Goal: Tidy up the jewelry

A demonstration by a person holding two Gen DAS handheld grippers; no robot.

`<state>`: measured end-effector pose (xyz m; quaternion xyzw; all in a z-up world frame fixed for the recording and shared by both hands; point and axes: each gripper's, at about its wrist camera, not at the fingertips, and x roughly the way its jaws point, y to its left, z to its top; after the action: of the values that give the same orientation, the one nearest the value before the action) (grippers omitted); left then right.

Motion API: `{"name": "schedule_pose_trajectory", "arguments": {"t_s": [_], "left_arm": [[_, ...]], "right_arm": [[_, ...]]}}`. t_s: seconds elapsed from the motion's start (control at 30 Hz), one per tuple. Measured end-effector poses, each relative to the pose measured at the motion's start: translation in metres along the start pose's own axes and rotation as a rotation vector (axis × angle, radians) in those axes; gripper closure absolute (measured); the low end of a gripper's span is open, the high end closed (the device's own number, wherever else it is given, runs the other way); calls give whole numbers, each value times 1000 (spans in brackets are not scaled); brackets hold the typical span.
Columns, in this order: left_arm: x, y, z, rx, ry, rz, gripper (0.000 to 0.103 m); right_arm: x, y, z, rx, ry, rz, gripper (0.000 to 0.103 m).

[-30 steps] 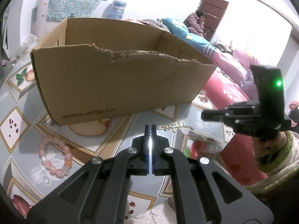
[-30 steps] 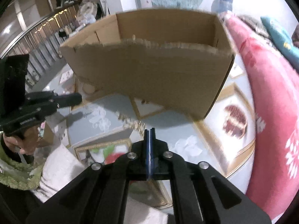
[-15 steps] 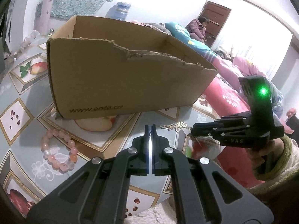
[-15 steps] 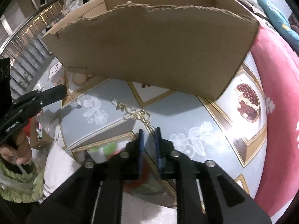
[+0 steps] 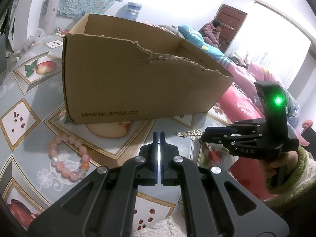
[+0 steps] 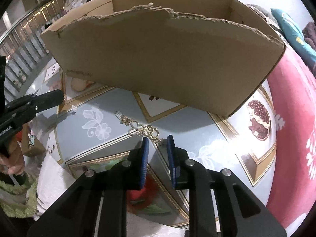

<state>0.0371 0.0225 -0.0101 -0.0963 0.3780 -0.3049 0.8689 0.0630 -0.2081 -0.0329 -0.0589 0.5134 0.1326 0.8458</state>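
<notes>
The gold chain point(image 6: 141, 128) lay on the fruit-patterned tablecloth point(image 6: 217, 138), just in front of the cardboard box point(image 6: 158, 59), and its near end ran down between the right gripper's point(image 6: 158, 148) blue pads point(image 6: 145, 156), where the fine links were too small to follow. The box was the biggest thing out there, its torn front wall hiding the whole floor, so whatever lay inside could not be seen. The table's edges were cut off by the round lens, and a red quilt point(image 6: 292, 138) filled the right side. In the left wrist view the pink bead bracelet point(image 5: 67, 158) sat on the cloth left of the left gripper point(image 5: 158, 136), well apart from the chain point(image 5: 189, 133). The right gripper pointed steeply down over the chain's end, its jaws opening, a modest gap between them, the pads not pressing on the links. A hand in a green cuff point(image 5: 280, 162) gripped its handle. The left gripper hung above the cloth, tilted gently down, fingers pressed together with nothing between them. A seated person far back by the door point(image 5: 231, 25) was only a blur.
</notes>
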Motion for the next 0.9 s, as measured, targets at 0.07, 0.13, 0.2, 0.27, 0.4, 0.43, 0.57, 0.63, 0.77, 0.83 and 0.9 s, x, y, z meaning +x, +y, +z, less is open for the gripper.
{"name": "schedule_pose_trajectory", "arguments": {"t_s": [0.07,0.13,0.2,0.27,0.4,0.43,0.57,0.63,0.77,0.83,0.9], "left_arm": [[0,0,0,-1,0,-1,102],[0,0,0,-1,0,-2,102],[0,0,0,-2,1,-1,102],[0,1,0,-2,1,-1,102],[0,0,-1,-2,1,0,102],[0,0,-1,-2,1,0,102],[0,1,-1,-3,0,2,102],[0,1,-1,-5,0,4,102],[2,3,-1,-10,1,10,102],[2,4,-1,-12,2,11,102],[3,4,-2,-13,2,13,102]], "right_arm": [[2,2,1,-12,-3,3,84],[3,3,3,-22,-4,12,84],[4,5,5,-42,-5,17,86],[4,5,5,-60,-4,35,92],[2,4,3,-74,-10,60,98],[4,3,4,-64,-12,73,98],[6,-14,2,51,-12,206,99],[6,-22,1,102,-14,260,100],[0,-31,1,163,-37,344,100],[-4,-32,2,180,-53,372,100],[-9,-35,3,198,-68,401,100]]}}
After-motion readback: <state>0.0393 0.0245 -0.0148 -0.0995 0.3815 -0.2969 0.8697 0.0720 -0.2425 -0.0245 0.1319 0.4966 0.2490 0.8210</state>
